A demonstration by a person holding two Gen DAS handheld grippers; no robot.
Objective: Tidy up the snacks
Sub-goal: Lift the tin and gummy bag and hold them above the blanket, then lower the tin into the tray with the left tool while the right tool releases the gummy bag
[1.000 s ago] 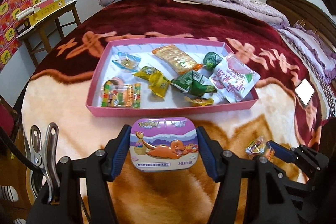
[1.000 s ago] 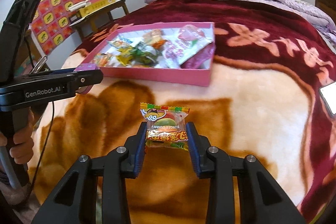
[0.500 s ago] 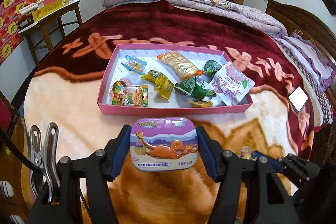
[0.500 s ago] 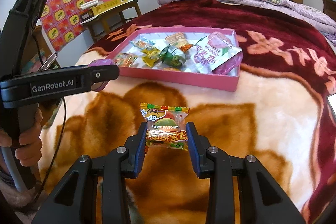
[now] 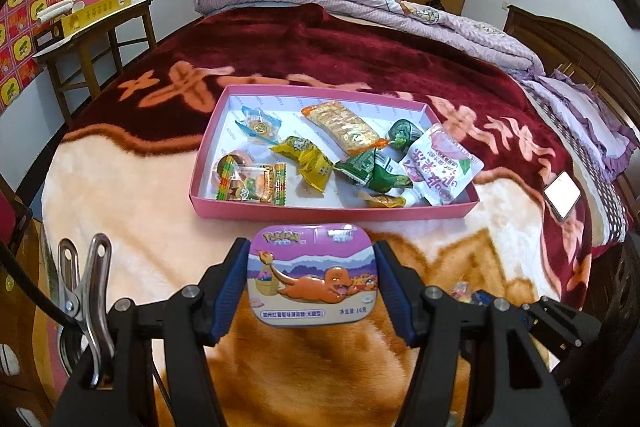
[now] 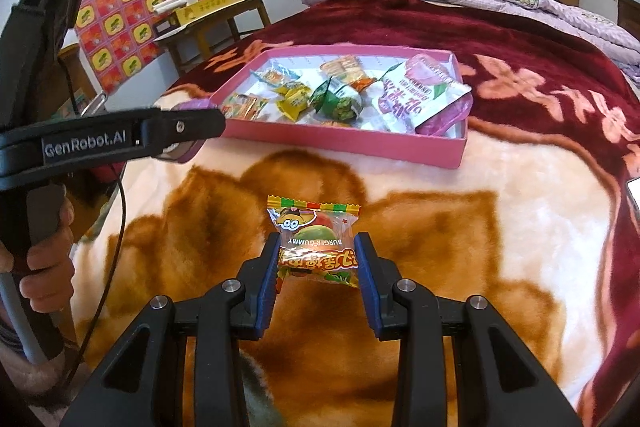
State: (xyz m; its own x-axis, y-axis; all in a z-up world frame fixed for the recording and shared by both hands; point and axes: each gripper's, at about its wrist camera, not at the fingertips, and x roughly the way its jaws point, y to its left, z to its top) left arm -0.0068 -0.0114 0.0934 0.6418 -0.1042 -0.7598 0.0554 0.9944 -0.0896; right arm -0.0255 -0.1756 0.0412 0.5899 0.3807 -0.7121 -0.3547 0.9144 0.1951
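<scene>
My left gripper (image 5: pixel 313 277) is shut on a purple candy tin (image 5: pixel 313 275) with an orange cartoon lizard on its lid, held above the blanket just short of the pink tray (image 5: pixel 332 211). The tray holds several wrapped snacks, among them a white and pink pouch (image 5: pixel 440 167). In the right wrist view my right gripper (image 6: pixel 318 259) is shut on a clear burger-gummy packet (image 6: pixel 314 241), in front of the same pink tray (image 6: pixel 348 139). The left gripper (image 6: pixel 188 125) shows there from the side, at the tray's near left corner.
A plush blanket (image 5: pixel 160 219) in cream, brown and maroon covers the bed. A phone with a lit screen (image 5: pixel 562 195) lies to the right. A small wooden table (image 5: pixel 92 27) with a yellow box stands at the left; a folded quilt (image 5: pixel 360 3) lies at the far end.
In both views the tray has slid right and farther away and more of the bed shows. Both grips are unchanged.
</scene>
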